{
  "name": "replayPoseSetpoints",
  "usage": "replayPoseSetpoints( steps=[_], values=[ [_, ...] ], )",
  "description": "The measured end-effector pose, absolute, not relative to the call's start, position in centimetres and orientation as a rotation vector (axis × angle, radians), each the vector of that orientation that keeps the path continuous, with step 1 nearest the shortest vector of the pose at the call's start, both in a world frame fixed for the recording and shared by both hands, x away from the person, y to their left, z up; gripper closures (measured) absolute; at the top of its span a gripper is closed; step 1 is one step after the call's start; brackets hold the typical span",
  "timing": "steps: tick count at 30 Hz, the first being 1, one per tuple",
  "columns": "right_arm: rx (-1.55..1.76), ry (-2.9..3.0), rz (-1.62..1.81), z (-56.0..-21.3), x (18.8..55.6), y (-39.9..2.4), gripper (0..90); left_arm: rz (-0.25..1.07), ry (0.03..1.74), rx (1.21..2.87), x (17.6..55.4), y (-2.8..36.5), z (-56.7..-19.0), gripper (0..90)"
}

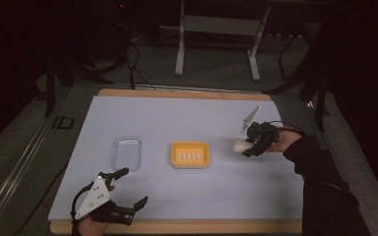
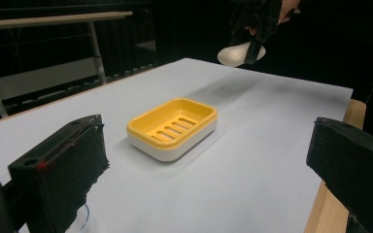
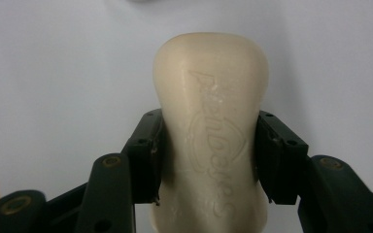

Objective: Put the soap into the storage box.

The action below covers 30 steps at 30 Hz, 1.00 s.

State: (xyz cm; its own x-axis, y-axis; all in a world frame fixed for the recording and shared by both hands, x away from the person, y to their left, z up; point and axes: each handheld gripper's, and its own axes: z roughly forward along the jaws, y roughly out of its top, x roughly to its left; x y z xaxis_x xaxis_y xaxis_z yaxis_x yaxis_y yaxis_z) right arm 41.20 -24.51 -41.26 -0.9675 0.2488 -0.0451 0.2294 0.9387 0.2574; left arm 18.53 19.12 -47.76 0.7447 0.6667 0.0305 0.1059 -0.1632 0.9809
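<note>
Soap (image 3: 211, 131), a cream bar with raised lettering, sits clamped between the jaws of the right gripper (image 1: 252, 142), which press on its two long sides near the middle, so its long axis runs straight out along the jaws and away from the hand. In the high view the bar (image 1: 239, 145) pokes out of that gripper toward the left, held off the white sheet (image 1: 187, 196) at the right side of the table. The yellow soap dish (image 1: 191, 154) lies to the left of the bar and slightly nearer the person, around the middle of the sheet, with its long side running left to right; judging by this, the coming move is a short carry leftward and down, and the bar's length already lines up roughly with the dish's length. The right hand is plainly the nearer one to the dish. The left gripper (image 1: 128, 189) rests at the near left edge, jaws spread wide and gripping nothing, with a clear plastic lid (image 1: 127, 153) lying just beyond it. The right gripper view gives the grip itself and the embossed face, which the high view leaves too small to read. The left gripper view shows the slotted floor of the dish (image 2: 172, 127), its white base, and the bar (image 2: 238, 53) hanging above the far end of the sheet.
</note>
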Motion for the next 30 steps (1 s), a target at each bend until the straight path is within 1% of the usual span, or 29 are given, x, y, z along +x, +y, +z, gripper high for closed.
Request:
replayPoseSetpoints(
  steps=[14, 15, 30],
  values=[
    [0.225, 3.01, 0.39, -39.5, 40.8, -22.0, 49.5, 0.55, 0.616, 1.691, 18.5, 19.0, -47.8, 1.1],
    [0.185, 3.005, 0.393, -39.2, 40.8, -21.3, 49.5, 0.548, 0.616, 1.691, 18.5, 19.0, -47.8, 1.1],
    [0.043, 3.021, 0.407, -38.5, 41.0, -17.4, 49.5, 0.544, 0.61, 1.69, 18.4, 19.0, -47.7, 1.1]
  ],
)
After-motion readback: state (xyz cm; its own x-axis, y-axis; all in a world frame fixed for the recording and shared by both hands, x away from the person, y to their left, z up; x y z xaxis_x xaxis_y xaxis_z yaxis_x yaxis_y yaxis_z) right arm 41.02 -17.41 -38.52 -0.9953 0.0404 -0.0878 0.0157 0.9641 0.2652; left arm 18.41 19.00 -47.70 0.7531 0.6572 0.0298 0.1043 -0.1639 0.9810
